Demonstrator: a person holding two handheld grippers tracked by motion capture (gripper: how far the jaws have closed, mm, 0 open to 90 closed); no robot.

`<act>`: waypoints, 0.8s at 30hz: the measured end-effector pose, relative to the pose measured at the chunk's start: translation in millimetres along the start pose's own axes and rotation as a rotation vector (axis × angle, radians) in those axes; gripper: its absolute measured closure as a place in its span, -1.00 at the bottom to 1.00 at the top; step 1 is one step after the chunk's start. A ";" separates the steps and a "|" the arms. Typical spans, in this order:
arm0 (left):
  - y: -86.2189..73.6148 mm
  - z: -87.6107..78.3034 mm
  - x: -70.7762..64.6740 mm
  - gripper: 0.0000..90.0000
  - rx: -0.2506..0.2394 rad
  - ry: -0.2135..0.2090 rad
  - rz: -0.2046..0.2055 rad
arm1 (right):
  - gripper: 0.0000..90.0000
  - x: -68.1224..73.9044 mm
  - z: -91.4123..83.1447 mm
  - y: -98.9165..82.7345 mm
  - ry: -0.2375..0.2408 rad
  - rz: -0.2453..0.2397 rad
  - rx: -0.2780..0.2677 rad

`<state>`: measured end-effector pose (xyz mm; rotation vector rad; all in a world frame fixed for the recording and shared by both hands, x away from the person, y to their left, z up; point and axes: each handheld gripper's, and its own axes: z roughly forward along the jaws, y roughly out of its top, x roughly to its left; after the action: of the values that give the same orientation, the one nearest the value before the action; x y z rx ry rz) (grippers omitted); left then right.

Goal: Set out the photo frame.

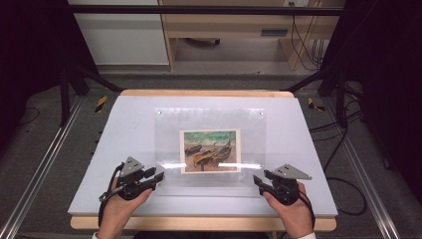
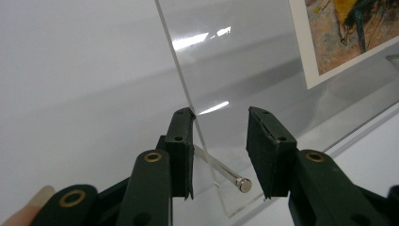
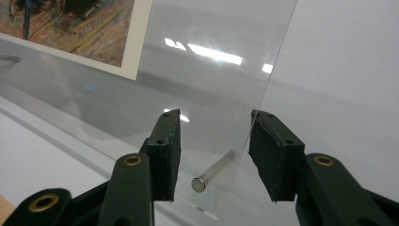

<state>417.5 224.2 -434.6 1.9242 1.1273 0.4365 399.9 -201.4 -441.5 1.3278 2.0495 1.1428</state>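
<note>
At the clear acrylic sheet's [image 1: 209,149] near corners, both grippers' jaws stand open around its edges.

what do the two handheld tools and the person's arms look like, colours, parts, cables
Both the left tool and the right tool are black, each topped by a grey three-cornered plate and trailing a black cable. Up close the jaws are dark flat blocks on arms with brass-coloured rivets. A white cuff shows at the right wrist.

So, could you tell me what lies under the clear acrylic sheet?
Under the clear acrylic sheet lies a painted print of boats on the white board. Anything beneath the print is covered.
</note>
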 end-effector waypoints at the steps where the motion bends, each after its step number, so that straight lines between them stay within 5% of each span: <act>1: -0.2 -0.2 -0.1 0.38 0.001 0.000 0.001 | 0.23 0.1 -0.4 -0.3 0.000 0.000 0.000; 24: -7.2 -4.6 -3.7 0.49 0.009 0.005 0.001 | 0.44 0.0 -7.5 -8.3 0.001 0.011 -0.001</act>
<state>408.6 225.1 -437.4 1.9324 1.1339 0.4378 390.1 -206.1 -444.2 1.3395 2.0446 1.1494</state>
